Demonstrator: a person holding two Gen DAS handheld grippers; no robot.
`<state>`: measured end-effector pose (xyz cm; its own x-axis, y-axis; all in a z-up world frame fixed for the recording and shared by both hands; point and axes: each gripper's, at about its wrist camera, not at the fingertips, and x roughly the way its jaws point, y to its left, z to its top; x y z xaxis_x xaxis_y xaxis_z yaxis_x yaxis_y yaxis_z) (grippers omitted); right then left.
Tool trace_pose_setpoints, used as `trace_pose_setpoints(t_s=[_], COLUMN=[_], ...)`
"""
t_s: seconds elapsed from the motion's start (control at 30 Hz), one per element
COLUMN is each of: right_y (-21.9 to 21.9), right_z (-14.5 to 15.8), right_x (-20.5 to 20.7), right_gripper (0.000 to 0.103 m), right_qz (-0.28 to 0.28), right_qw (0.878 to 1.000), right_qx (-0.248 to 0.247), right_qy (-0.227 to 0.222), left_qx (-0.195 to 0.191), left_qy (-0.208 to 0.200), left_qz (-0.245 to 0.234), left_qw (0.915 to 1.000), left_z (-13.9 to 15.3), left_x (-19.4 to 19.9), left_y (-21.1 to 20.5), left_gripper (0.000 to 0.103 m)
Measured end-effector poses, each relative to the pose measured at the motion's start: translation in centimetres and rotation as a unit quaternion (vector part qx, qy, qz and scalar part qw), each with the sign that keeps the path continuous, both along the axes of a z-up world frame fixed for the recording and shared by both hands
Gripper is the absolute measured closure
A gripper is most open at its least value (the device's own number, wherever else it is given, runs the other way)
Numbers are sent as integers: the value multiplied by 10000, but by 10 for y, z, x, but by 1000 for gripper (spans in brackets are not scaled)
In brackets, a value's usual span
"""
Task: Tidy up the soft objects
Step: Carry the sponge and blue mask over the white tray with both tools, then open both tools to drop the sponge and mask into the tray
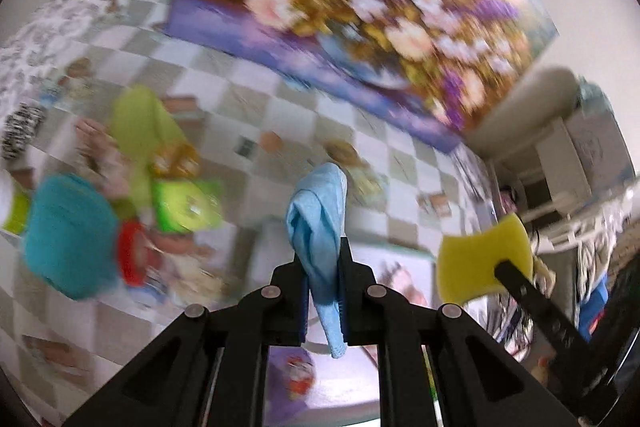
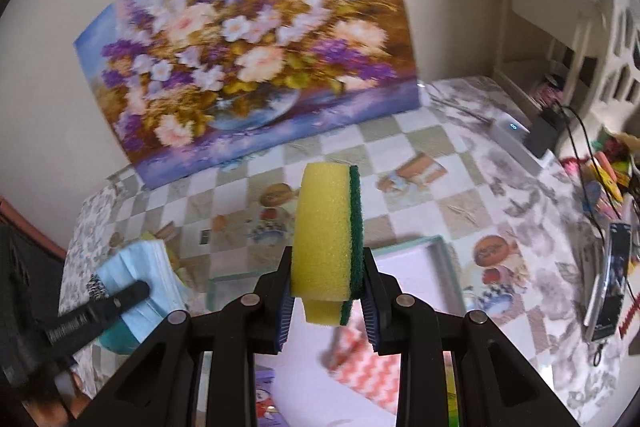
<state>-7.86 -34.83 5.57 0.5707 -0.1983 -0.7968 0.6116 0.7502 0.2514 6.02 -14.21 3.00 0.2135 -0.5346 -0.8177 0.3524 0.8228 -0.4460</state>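
Two grippers are each carrying one soft thing above the checked tablecloth (image 2: 404, 163).

Left gripper (image 1: 322, 263): jaws are pinching a light blue cloth (image 1: 318, 223), nearly closed on it. The cloth is bunching upward past the fingertips, and a narrow tail is hanging down between the jaws. Its long axis is running along the fingers, away from the camera. In the right wrist view the cloth is showing at lower left with one black finger lying across it.

Right gripper (image 2: 327, 287): jaws are clamping a sponge (image 2: 326, 235), yellow foam with a dark green scouring layer on its right face. The sponge is standing on edge, long axis pointing forward along the fingers, with the pads pressing its two broad faces and its near end dipping between the jaws. In the left wrist view it is showing at right, held clear of the table.

A shallow teal-rimmed tray (image 2: 436, 243) is lying on the table beneath and behind the sponge. A pink zigzag cloth (image 2: 368, 367) is lying below the right jaws. A flower painting (image 2: 248, 59) is leaning against the wall at the table's far edge. The left view is blurring; a teal fuzzy object (image 1: 68, 235) and green items are sitting at left, details unclear.
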Motion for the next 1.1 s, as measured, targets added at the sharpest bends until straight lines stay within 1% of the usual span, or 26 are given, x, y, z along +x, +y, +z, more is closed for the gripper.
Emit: trace_pose_setpoints(t_s=[0.1,0.17,0.23,0.33,0.43,0.53,0.57,0.67,0.73,0.77,0.83,0.87,0.9,0.93,1.07,1.1], right_y=[-5,-8,-9,-9,-9,-11,-13,-19,-23,-25,-27,-29,-30,-31,-35,-35], right_z=[-11,-22,-35,-53,-76,-90,-92,-93,-93,-94,-94,-94,-94,-93,-87,-86], right_x=[-3,-3,-3,-2,1,2,2,-2,-4,-5,-6,-7,-8,-9,-14,-15], right_gripper=[72,72,72,72,72,72,72,69,69,67,62,58,58,58,58,57], right_qz=[-9,37,53,89,144,136,125,29,-41,-77,-153,-201,-243,-283,-379,-397], right_qw=[9999,9995,9985,9970,9937,9915,9911,9905,9903,9899,9896,9895,9895,9897,9907,9909], right_qx=[64,258,481,685,991,1116,1149,1219,1232,1248,1243,1211,1165,1106,933,899], right_qy=[132,184,238,356,508,657,666,631,649,663,712,767,819,864,917,920], left_qx=[-32,53,45,49,126,156,188,440,508,533,615,636,644,686,872,924], left_qy=[117,269,477,734,792,893,907,918,960,986,1003,987,966,909,670,602], left_qz=[-269,-410,-535,-622,-671,-653,-642,-545,-504,-491,-468,-465,-467,-471,-437,-416], left_qw=[9996,9988,9974,9953,9945,9937,9936,9933,9928,9925,9919,9920,9921,9924,9930,9930], left_z=[-18,-31,-45,-63,-73,-84,-86,-97,-100,-102,-102,-101,-100,-98,-86,-82], left_x=[-12,-18,-23,-27,-28,-27,-26,-22,-20,-20,-20,-20,-20,-20,-21,-21], left_y=[-17,-27,-36,-43,-47,-47,-46,-46,-45,-44,-43,-43,-41,-41,-39,-38], left_gripper=[91,91,91,91,91,91,91,91,90,89,78,74,68,64,55,51])
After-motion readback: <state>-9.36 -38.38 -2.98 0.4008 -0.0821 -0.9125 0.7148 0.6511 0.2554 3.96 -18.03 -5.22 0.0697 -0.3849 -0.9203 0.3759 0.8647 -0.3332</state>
